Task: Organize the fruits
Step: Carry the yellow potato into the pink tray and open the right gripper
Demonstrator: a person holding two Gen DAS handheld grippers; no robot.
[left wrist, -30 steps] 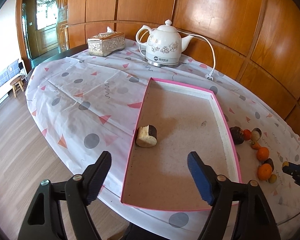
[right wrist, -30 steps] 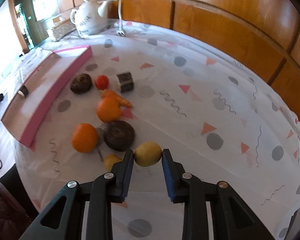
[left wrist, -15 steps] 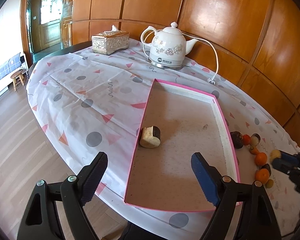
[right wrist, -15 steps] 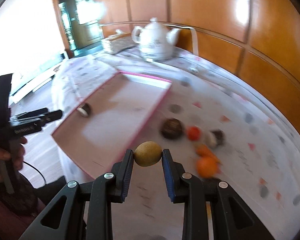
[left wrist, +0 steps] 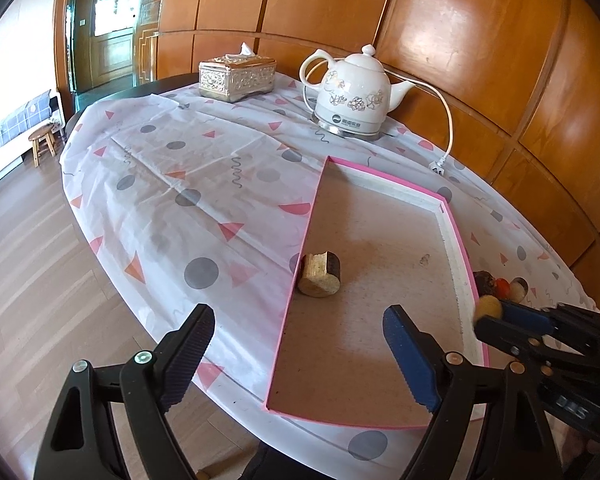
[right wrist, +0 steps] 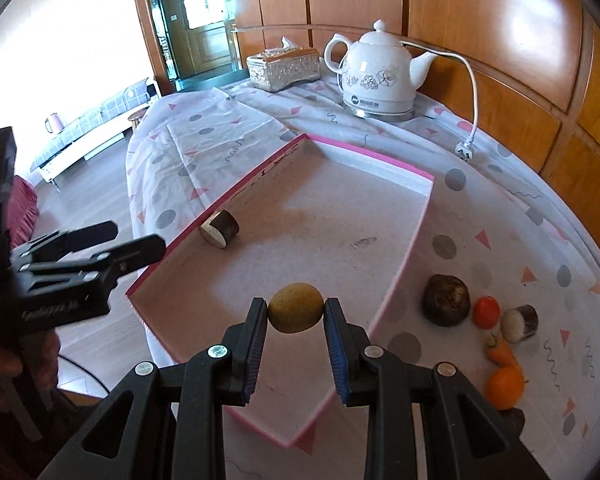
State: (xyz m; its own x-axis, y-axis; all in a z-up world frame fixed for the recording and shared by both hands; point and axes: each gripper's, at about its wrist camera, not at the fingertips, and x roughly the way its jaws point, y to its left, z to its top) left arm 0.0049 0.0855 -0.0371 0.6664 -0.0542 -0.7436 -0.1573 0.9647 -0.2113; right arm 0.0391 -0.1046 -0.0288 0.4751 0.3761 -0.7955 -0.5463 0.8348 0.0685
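Over the pink tray (right wrist: 408, 240), the right gripper (right wrist: 295, 318) squeezes a yellow-brown fruit (right wrist: 295, 307), the left gripper (left wrist: 300, 344) gapes empty, and more fruits (right wrist: 446, 299) sit beside the tray near a white kettle (right wrist: 380, 76)

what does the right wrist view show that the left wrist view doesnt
Only the right wrist view shows the small orange carrot, the round orange fruit and the pink kettle on the far bench. Only the left wrist view shows the small wooden stool. Both show the pink-edged shallow tray, the cut log-like piece inside it, the white floral teapot, and the right hand-held gripper shut on the yellow-brown round fruit.
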